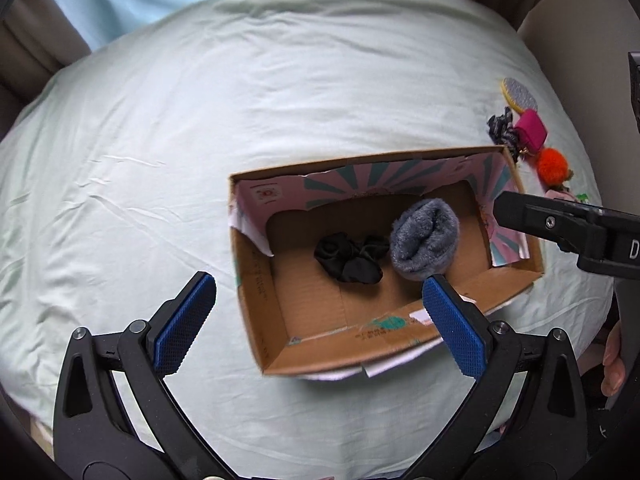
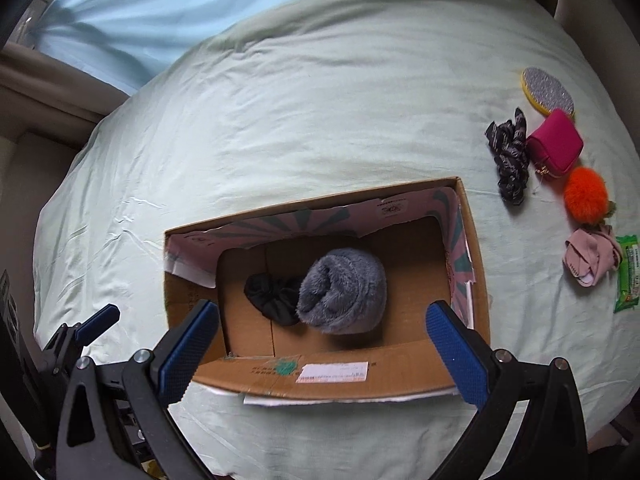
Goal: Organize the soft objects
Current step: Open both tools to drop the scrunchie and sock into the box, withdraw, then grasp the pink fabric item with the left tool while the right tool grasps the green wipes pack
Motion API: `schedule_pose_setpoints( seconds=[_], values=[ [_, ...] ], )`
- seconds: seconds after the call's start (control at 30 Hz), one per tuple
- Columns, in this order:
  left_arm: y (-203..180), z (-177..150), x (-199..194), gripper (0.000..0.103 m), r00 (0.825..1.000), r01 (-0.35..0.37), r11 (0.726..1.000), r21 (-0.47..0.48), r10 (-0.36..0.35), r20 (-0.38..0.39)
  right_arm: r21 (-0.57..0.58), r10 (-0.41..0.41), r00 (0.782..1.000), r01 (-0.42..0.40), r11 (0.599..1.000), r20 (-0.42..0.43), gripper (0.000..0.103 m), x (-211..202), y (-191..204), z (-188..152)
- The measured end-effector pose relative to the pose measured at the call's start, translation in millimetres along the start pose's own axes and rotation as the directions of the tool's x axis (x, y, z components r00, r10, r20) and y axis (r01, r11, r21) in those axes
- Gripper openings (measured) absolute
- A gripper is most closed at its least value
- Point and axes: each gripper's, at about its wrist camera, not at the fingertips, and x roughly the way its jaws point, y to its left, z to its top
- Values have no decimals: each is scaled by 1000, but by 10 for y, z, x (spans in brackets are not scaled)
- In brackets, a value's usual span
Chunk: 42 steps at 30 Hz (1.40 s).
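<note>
An open cardboard box [image 1: 256, 280] [image 2: 476, 240] lies on the bed. Inside it are a rolled grey fuzzy sock [image 1: 424, 240] [image 2: 344, 290] and a black scrunchie [image 1: 352, 258] [image 2: 272, 296]. My left gripper [image 1: 316, 324] is open and empty, above the box's near left corner. My right gripper [image 2: 322, 344] is open and empty, above the box's near wall. The right gripper's finger also shows in the left wrist view [image 1: 560, 224], at the box's right end.
To the right of the box on the pale green sheet [image 2: 280, 120] lie a patterned scrunchie [image 2: 510, 156], a pink pouch [image 2: 556, 146], an orange pompom [image 2: 586, 196], a pink cloth [image 2: 592, 258], a green packet [image 2: 628, 276] and a round glittery pad [image 2: 548, 92].
</note>
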Motion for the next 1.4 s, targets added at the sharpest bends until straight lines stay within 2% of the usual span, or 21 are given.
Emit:
schedule_pose_setpoints(
  seconds=[0.17,0.37,0.53,0.67,0.83,1.0,1.2,1.3,1.4],
  values=[
    [-33,-168,-458,103,997,2,1000,-17,-1,73,-82,-18,997,24,996,70,103,-400,173,-205],
    [-101,-336,-1039,103,985,-9,999,-37,15,170,-201,-60,976,103,974,209,103,-991,365,-482],
    [-153,-481,-1532,103,964,-29,998,-64,44,262,-240,-81,936,170,956,342,103,-1516,411,-714],
    [-210,-584,-1799,103,945,-62,995,-84,86,315,-219,-72,902,181,959,426,103,-1839,329,-901],
    [-362,-664,-2071,103,918,-88,993,-73,110,382,-164,-95,861,202,966,499,103,-2164,101,-1094],
    [-623,-624,-2197,103,909,-48,998,-45,62,411,-103,-133,828,223,969,545,103,-2390,-251,-1218],
    [-1167,-495,-2185,103,904,-6,999,-38,22,427,-71,-152,810,232,970,566,103,-2527,-800,-1245],
    [-1541,-403,-2129,103,909,-6,999,-38,21,416,-70,-155,811,234,970,564,103,-2588,-1181,-1206],
    [-1938,-308,-2035,103,911,19,1000,-25,-8,413,-67,-160,809,239,969,565,103,-2629,-1528,-1151]
  ],
)
